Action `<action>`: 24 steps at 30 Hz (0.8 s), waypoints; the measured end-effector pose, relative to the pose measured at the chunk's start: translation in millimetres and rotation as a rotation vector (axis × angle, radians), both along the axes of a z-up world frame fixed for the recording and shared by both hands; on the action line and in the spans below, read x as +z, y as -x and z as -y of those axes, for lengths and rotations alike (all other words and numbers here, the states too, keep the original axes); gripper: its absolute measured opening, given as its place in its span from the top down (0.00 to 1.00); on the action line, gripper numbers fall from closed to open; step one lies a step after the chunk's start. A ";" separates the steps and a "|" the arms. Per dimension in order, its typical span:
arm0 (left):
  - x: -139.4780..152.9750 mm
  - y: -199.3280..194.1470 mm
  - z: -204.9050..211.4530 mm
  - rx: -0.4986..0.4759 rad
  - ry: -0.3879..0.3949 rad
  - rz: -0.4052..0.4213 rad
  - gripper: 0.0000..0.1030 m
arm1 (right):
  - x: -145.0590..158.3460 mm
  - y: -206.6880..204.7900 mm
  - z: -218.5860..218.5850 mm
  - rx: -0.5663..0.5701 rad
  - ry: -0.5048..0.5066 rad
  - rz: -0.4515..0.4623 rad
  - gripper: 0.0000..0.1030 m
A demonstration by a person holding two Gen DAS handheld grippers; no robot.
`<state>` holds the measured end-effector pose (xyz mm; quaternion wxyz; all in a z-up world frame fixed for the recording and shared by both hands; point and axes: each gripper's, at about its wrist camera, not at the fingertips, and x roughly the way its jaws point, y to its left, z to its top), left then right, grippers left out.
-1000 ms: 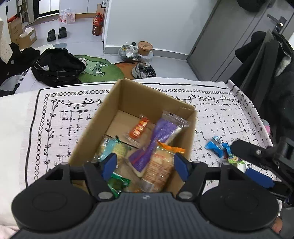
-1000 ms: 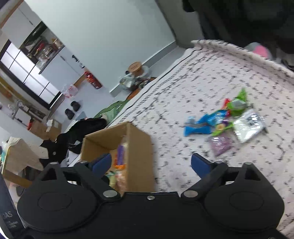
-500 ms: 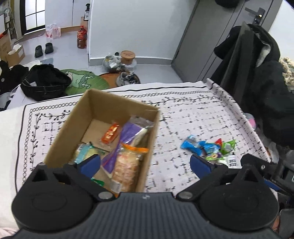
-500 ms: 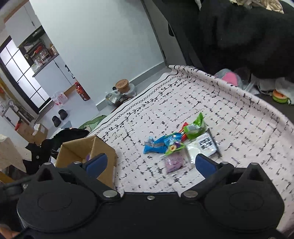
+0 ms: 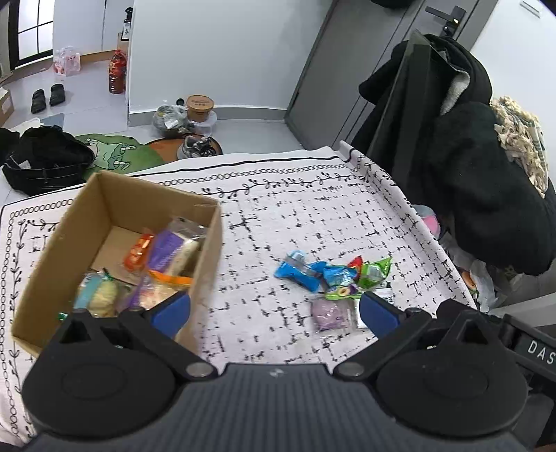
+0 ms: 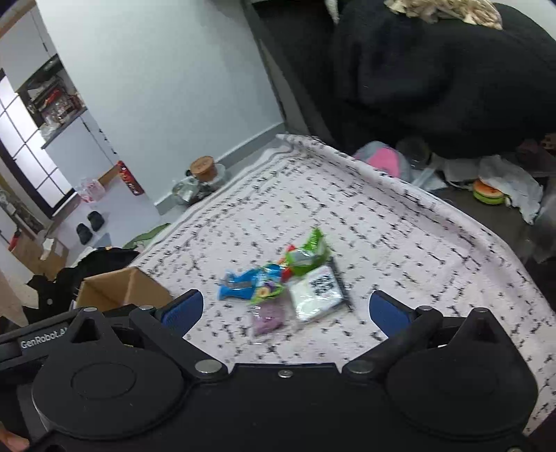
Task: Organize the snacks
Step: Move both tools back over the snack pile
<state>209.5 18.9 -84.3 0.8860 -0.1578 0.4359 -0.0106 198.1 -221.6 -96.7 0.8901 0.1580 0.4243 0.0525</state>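
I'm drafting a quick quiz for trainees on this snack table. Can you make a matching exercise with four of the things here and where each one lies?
Things:
1. orange packet
2. blue packet
3. purple packet
4. green packet

Places:
A. on the cloth, nearest the left tool
B. inside the cardboard box
C. far right end of the loose pile
D. left end of the loose pile

Pairs: 1-B, 2-D, 3-A, 4-C

White wall (image 5: 222, 52) at 12 o'clock; grey door (image 5: 375, 59) at 1 o'clock. Pale tiled floor (image 5: 87, 83) at 11 o'clock, black slippers (image 5: 47, 97), daylit window (image 5: 31, 27).
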 end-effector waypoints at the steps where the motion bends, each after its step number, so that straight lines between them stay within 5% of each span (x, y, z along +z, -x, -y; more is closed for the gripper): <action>1: -1.2 -1.8 4.0 -0.004 0.000 -0.003 0.00 | -1.9 -0.6 3.0 -0.010 0.002 -0.002 0.00; 6: -9.2 -9.7 22.0 -0.053 0.025 -0.018 0.00 | -15.4 -6.5 16.8 -0.046 -0.002 -0.026 0.02; 21: -43.8 -49.3 47.9 -0.088 0.081 -0.027 0.03 | -54.8 -33.9 22.1 -0.091 -0.060 -0.130 0.27; 24: -52.5 -58.2 51.7 -0.096 0.099 -0.035 0.12 | -62.7 -41.8 20.2 -0.113 -0.053 -0.150 0.33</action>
